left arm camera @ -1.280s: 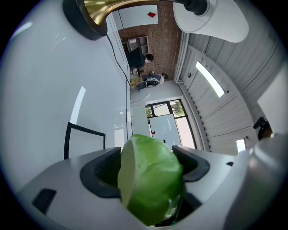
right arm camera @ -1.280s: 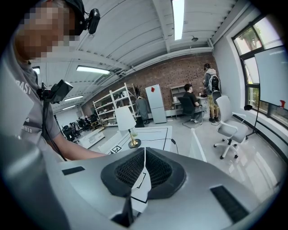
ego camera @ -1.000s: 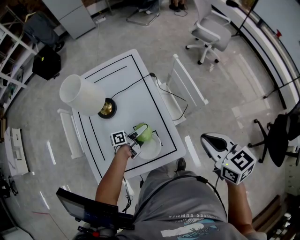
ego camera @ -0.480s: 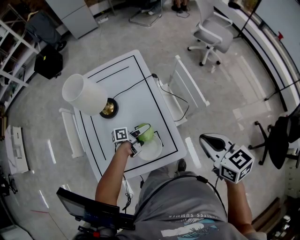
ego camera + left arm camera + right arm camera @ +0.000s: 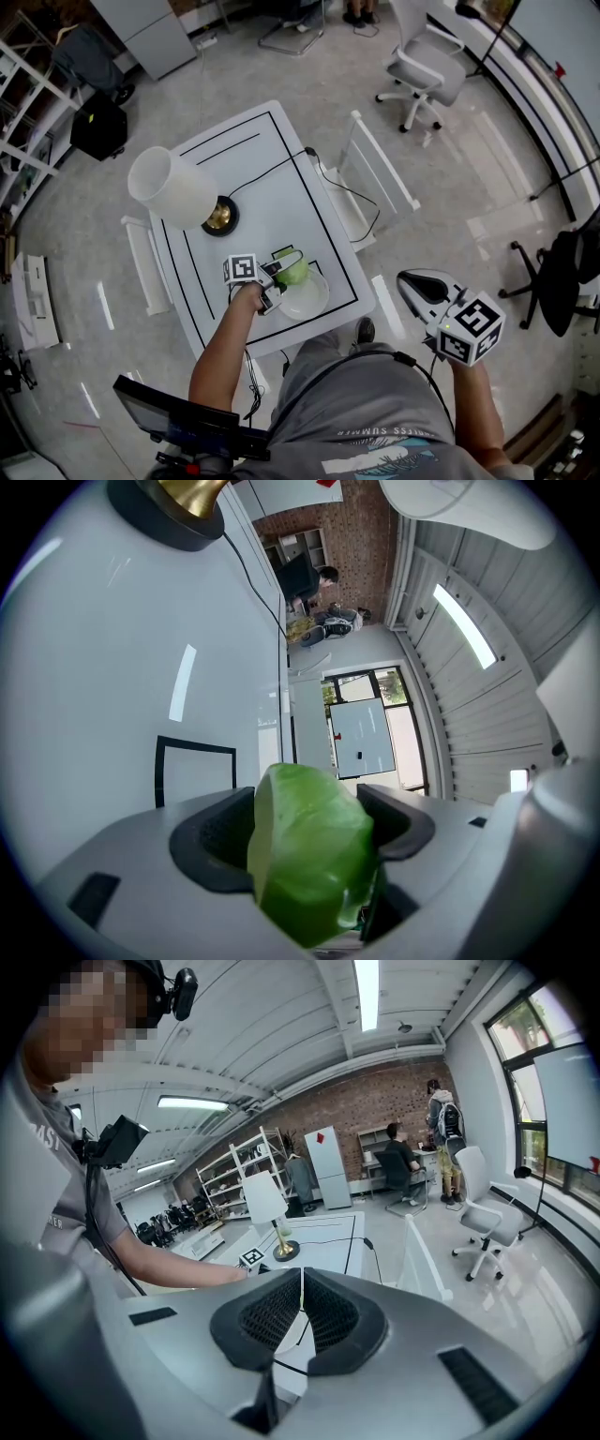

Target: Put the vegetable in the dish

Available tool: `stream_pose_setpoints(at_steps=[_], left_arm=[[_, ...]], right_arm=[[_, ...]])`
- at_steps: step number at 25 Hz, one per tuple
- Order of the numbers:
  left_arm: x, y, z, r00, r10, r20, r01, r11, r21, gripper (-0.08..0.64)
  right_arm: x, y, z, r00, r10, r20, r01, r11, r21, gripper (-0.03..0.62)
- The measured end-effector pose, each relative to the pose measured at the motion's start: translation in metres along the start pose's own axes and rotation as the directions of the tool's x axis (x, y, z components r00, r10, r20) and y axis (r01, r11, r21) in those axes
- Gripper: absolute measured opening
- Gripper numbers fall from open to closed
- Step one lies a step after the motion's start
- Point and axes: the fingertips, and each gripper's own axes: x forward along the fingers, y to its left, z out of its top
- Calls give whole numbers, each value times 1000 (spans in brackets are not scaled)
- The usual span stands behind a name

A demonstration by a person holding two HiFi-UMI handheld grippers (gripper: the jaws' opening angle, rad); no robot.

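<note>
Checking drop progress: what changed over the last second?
Little. The left gripper, jaws still shut on the green vegetable, seems to have edged it slightly further over the white dish's rim; nothing released. The right gripper stayed shut and empty, off beside the table; the lamp did not move.

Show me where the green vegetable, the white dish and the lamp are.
green vegetable (image 5: 309, 855): left gripper view, middle of its front face.
white dish (image 5: 311, 300): head view, bare part near its rim.
lamp (image 5: 173, 187): head view, side of its white shade.
</note>
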Motion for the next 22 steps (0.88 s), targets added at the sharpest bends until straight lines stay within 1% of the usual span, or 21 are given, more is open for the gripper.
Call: stream_pose_setpoints(at_steps=[8,12,13,16,17,19,22], left_arm=[[-1,5,7,1000,27,-3,-27,999,20,334],[-4,5,4,999,42,-13,-41,999,35,331],[-6,3,2,999,46,-12,-46,998,38,324],[-10,-5,3,999,41,6,-41,998,37,242],[-11,-7,5,999,34,10,-34,999,36,230],[-11,-8,6,1000,30,-1,-30,999,43,216],[-12,-7,4,999,34,-20,-33,998,54,216]], right_arm=[[9,2,-7,1000,7,-10,-7,1000,12,11],[7,4,-12,1000,3,-11,-2,1000,16,11],[5,5,-12,1000,4,-9,-4,1000,16,11],[1,7,-12,1000,11,-8,-11,1000,17,11],[1,7,-13,1000,12,-9,-12,1000,17,11],[2,7,-13,1000,12,-10,-12,1000,18,11],[6,8,-14,1000,19,-14,-18,1000,18,11]])
